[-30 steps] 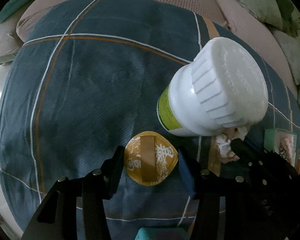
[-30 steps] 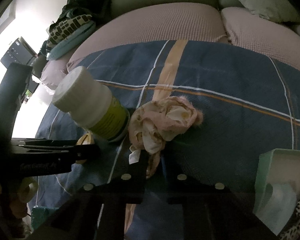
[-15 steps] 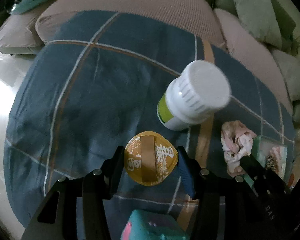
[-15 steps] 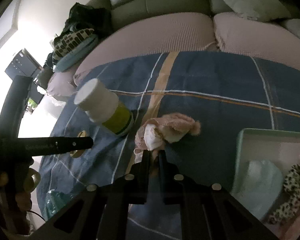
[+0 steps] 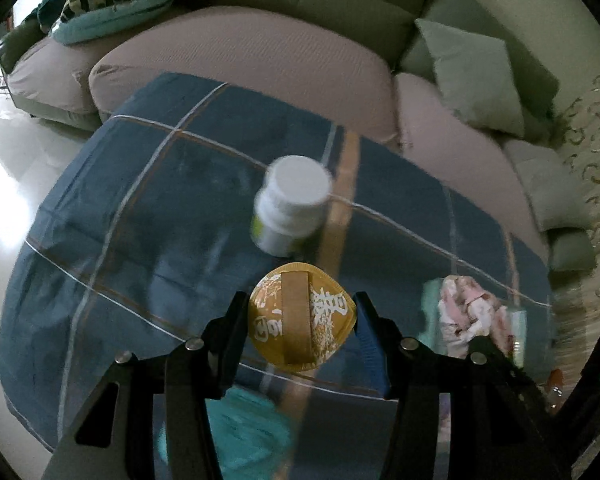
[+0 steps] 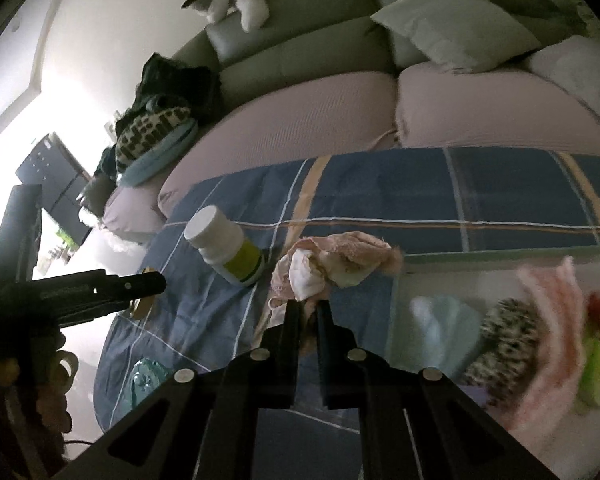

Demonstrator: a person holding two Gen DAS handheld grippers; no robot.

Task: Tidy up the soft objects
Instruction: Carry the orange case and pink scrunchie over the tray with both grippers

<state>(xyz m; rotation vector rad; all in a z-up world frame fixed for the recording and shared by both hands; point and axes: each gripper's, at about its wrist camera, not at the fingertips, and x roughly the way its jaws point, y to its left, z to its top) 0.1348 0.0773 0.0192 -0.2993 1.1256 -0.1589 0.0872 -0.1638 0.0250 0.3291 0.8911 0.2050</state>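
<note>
My left gripper is shut on a round yellow pad with a tan strap and holds it above the blue plaid cloth. My right gripper is shut on a crumpled pink and white cloth and holds it in the air beside a pale green tray. The tray holds several soft items, among them a light blue piece and a spotted one. The pink cloth also shows in the left wrist view.
A white-capped bottle with a green label stands on the plaid cloth, also in the right wrist view. A teal object lies near the front edge. A sofa with cushions runs behind.
Both grippers have risen, so the bottle and cloth look smaller. The right gripper has carried the pink cloth up and to the right, and the tray's contents have come into view.
</note>
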